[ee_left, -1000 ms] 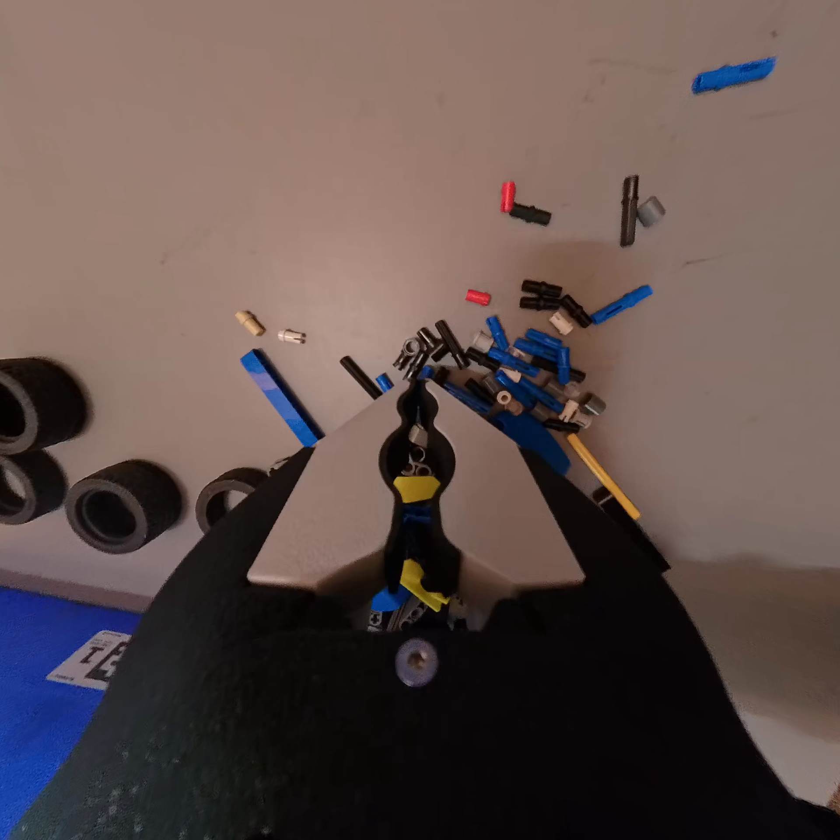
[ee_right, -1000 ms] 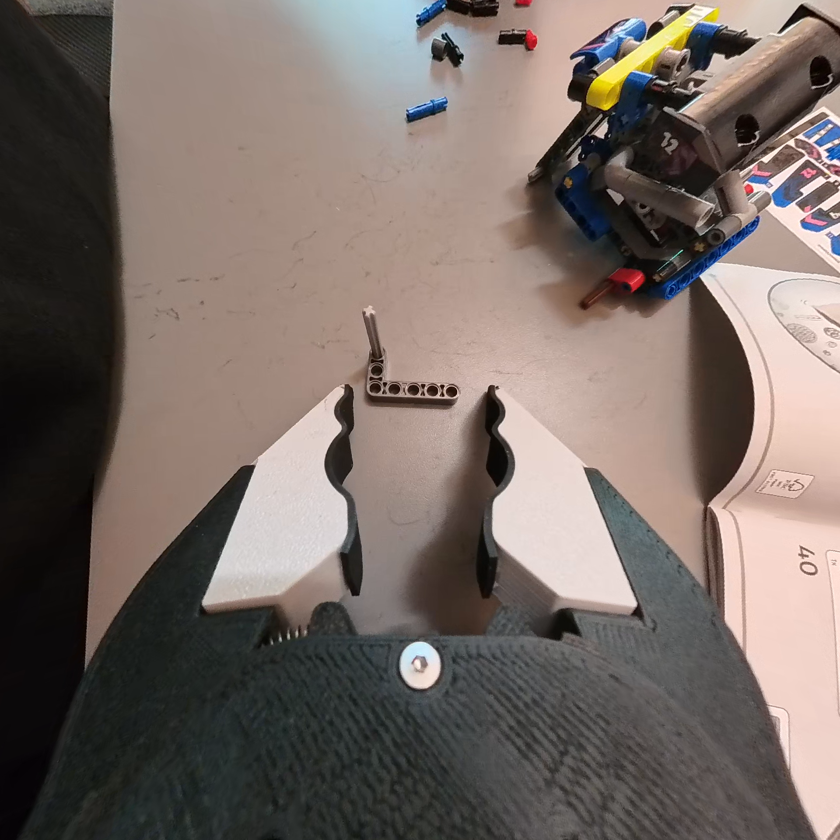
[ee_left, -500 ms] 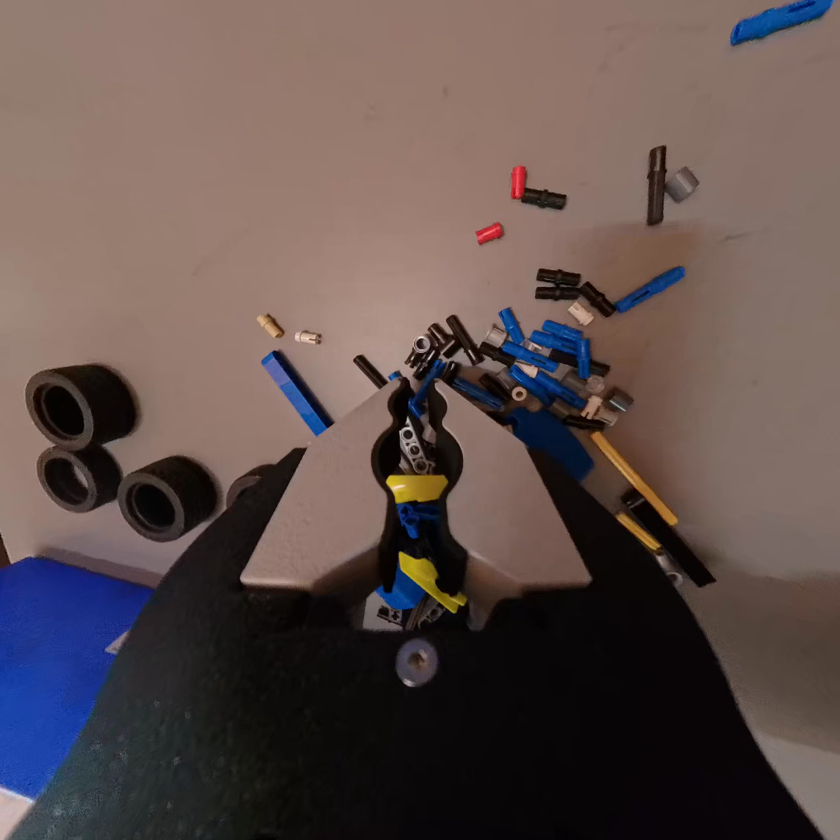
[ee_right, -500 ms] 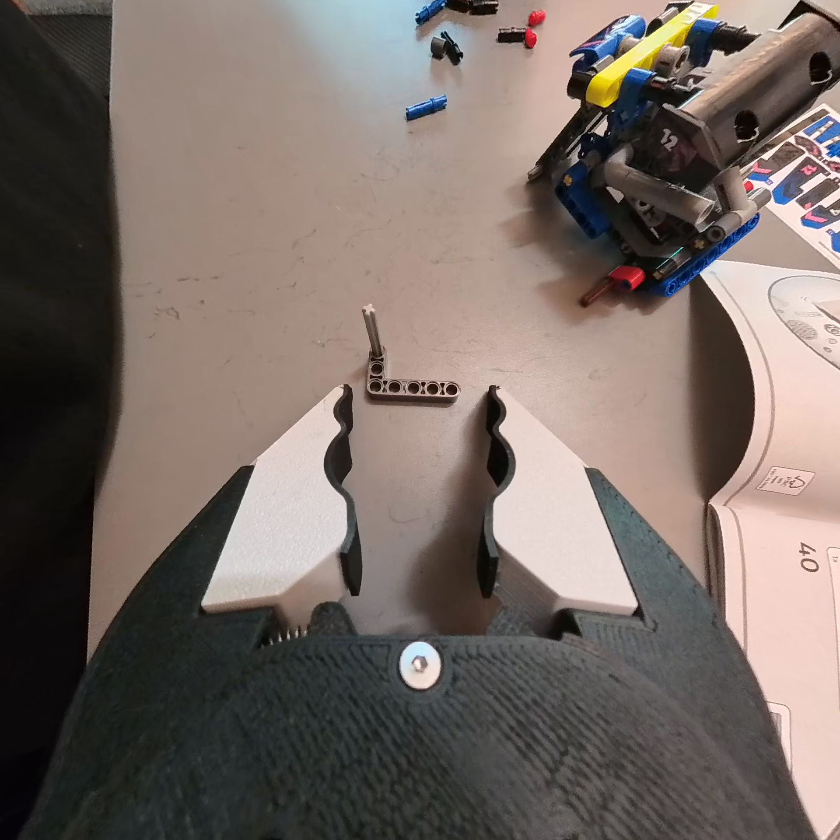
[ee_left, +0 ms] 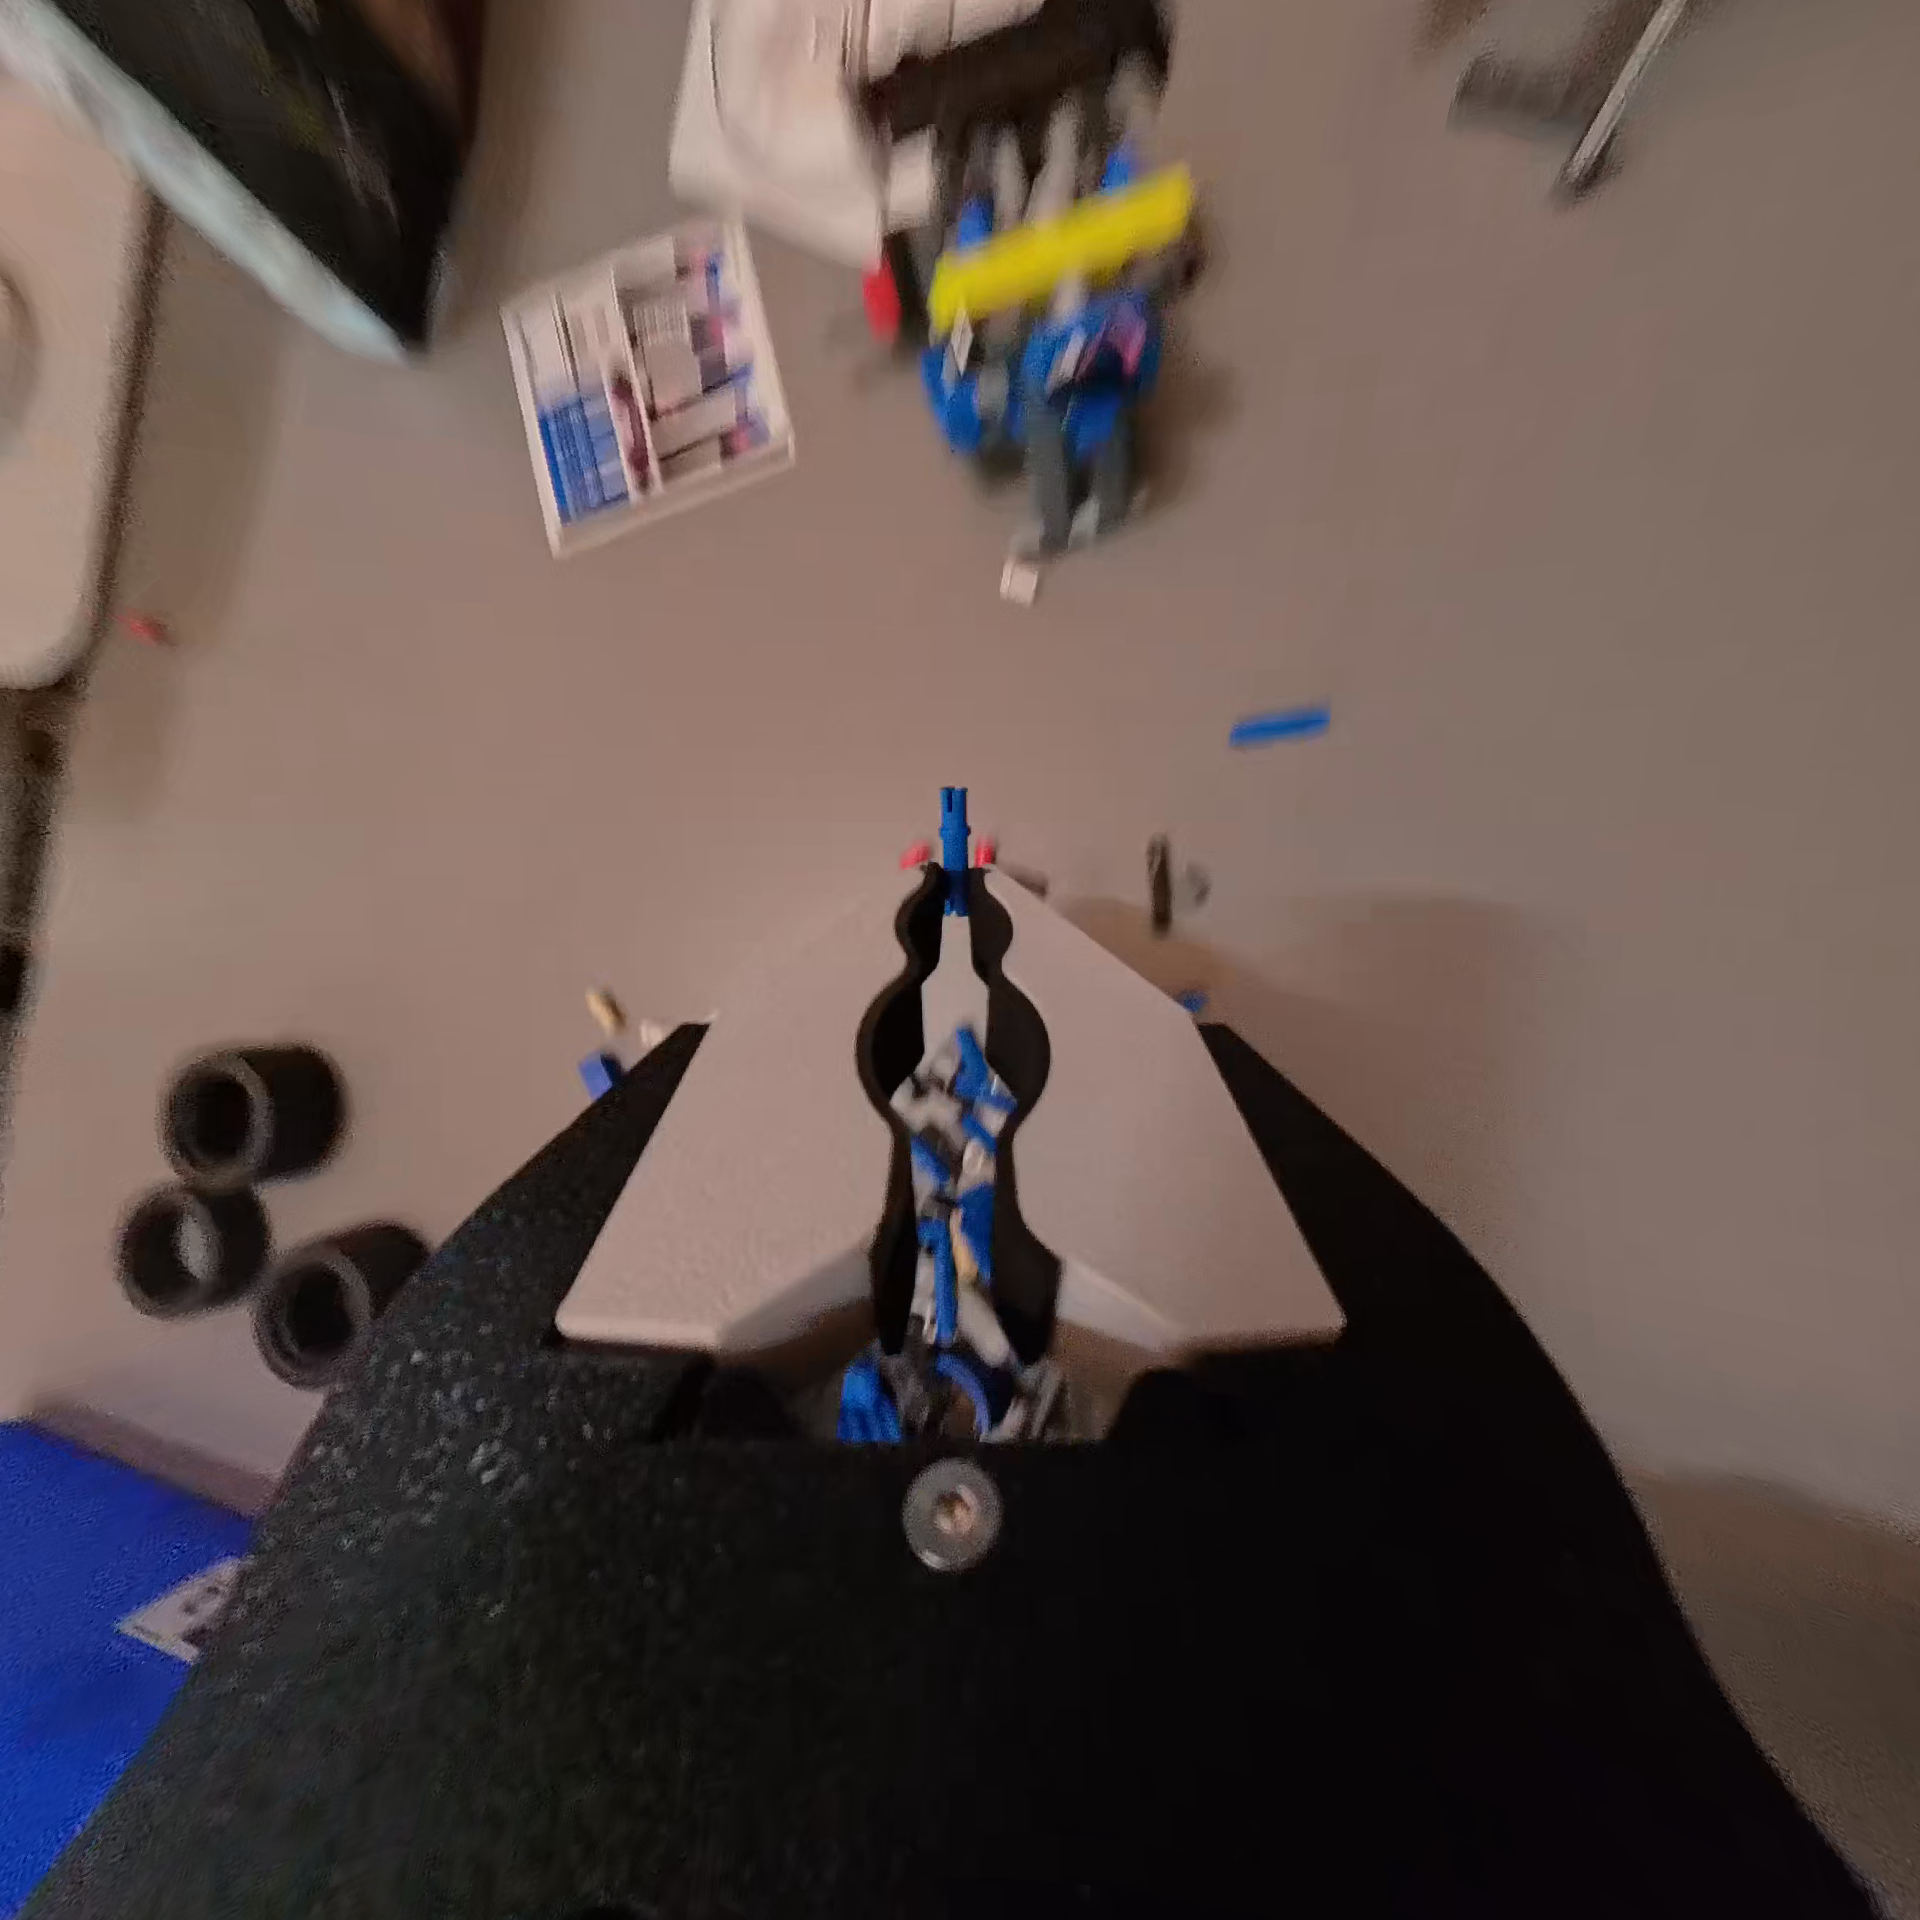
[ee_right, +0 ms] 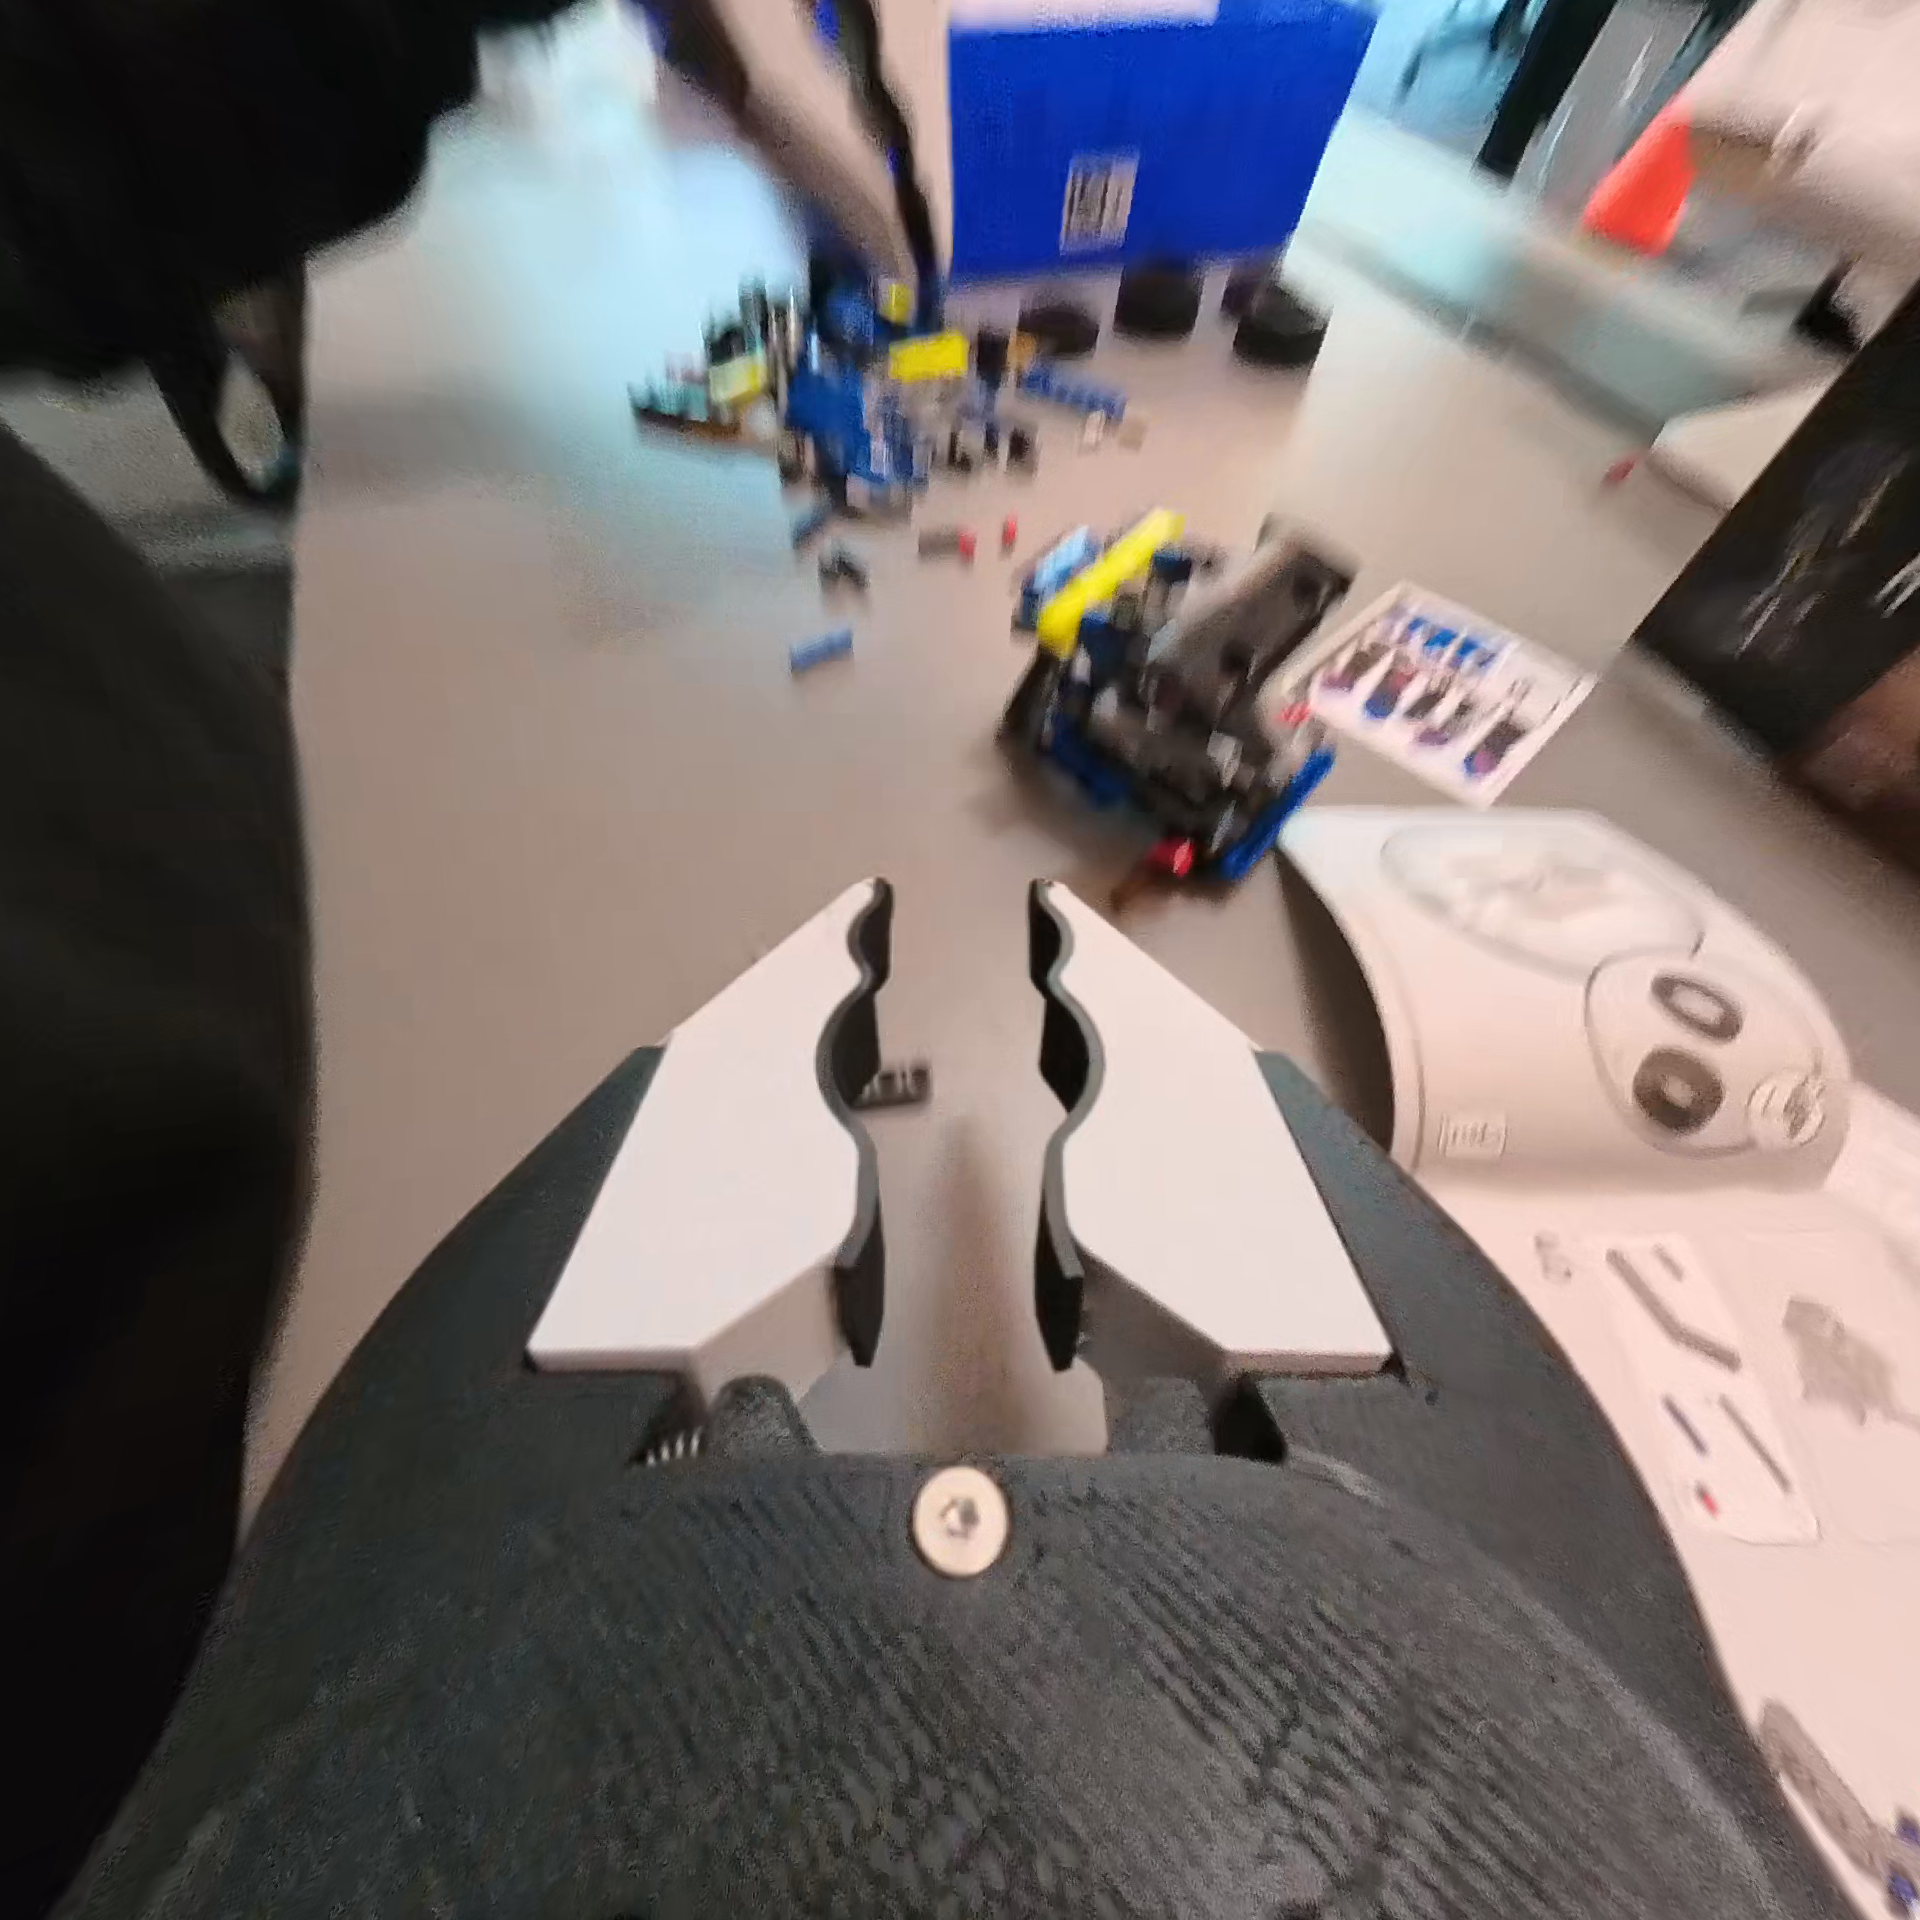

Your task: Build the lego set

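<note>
My left gripper (ee_left: 956, 888) is shut on a small blue pin (ee_left: 954, 831) that sticks out past its tips, lifted above the grey table. The part-built blue, yellow and black model (ee_left: 1049, 343) lies ahead, blurred; it also shows in the right wrist view (ee_right: 1164, 686). My right gripper (ee_right: 961, 904) is open and empty, tilted up over the table. A dark grey L-shaped beam (ee_right: 894, 1086) lies on the table below, seen between its fingers. The pile of loose pieces (ee_right: 873, 405) lies far back, with the left gripper (ee_right: 831, 135) above it.
Black tyres (ee_left: 249, 1205) lie at the left. A sticker sheet (ee_left: 649, 384) lies left of the model. The open instruction booklet (ee_right: 1621, 1091) lies at the right. A black box (ee_right: 1808, 582) stands at far right. A blue box (ee_right: 1132, 135) stands behind the pile. Spacing between my two grippers at the tips: around 25 cm.
My left gripper has risen from the pile with the blue pin and swung toward the model. My right gripper has tilted up and forward, its jaws a little narrower, the L-beam now under it.
</note>
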{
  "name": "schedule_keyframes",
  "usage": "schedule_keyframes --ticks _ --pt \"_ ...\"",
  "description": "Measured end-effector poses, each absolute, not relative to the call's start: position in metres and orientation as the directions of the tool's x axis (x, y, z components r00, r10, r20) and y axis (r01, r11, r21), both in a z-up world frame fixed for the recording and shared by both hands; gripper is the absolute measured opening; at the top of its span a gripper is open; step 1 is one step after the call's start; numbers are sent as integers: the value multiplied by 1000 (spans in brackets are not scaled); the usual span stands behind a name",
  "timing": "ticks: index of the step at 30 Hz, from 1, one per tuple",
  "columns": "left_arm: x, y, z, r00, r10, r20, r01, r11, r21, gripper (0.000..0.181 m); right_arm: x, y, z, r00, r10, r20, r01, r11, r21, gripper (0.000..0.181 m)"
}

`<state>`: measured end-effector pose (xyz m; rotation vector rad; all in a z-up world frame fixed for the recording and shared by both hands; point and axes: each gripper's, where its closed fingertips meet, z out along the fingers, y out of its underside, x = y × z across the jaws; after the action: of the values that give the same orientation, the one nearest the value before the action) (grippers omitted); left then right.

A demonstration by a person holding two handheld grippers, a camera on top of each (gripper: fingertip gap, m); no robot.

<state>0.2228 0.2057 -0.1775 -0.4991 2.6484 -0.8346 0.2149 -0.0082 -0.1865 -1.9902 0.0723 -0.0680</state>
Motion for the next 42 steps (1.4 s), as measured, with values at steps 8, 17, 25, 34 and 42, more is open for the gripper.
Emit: schedule_keyframes --ticks 8,17,25,34,42 --pt "199 51 -138 -755 -287 -589 251 704 -665 1 198 34 -127 950 -30 -312 -313 -35 -949 28" --pt "176 10 -86 -884 -435 -173 233 -89 -968 1 176 9 -89 654 433 -620 -729 144 -669 24" --pt "162 -1 -72 -893 -357 -274 338 -129 -932 1 168 3 -70 356 668 -654 -908 82 -411 15" --pt "158 -6 -72 -874 -348 -340 388 -76 -919 1 158 4 -70 301 688 -660 -920 28 -391 9" --pt "169 0 -88 -828 -385 -408 400 105 -910 3 168 9 -85 545 515 -662 -810 117 -575 3"
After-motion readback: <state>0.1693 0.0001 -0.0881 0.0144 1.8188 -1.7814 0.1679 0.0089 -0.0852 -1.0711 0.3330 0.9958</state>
